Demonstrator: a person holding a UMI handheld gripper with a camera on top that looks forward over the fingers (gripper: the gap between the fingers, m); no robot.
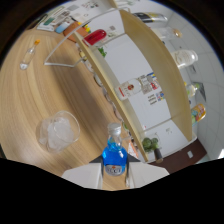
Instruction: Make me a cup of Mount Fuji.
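Gripper view, single frame. The view is strongly tilted, so the desk (30, 85) runs diagonally and the room beyond it appears rotated.

The jaws (115, 172) are closed narrow on a bottle of blue liquid (114, 152); both white fingers (82, 176) press against its lower body, one at each side. The bottle stands upright relative to the jaws, with a clear neck and pale cap at the top and a label band low on the body. The blue fill reaches to roughly the shoulder. Whether its base touches the desk cannot be told; the fingers hide it.

Near the bottle, on the wooden desk surface, sits a clear plastic cup (58, 131) filled with ice. Cup and bottle are apart, not touching.

Farther along the desk, well beyond the cup, a small clear bottle with a yellow cap (29, 54) lies tilted on the wood. Beside it stands a thin white wire frame (62, 55); its shape is only partly readable.

Past the desk edge runs a light wooden shelf unit (150, 65) with white panels. A red object (95, 36) rests near its far end, small printed cards (142, 87) are fixed at mid-length, and a green plant (149, 145) sits at the near end. Further items on the shelf side are too small to identify.
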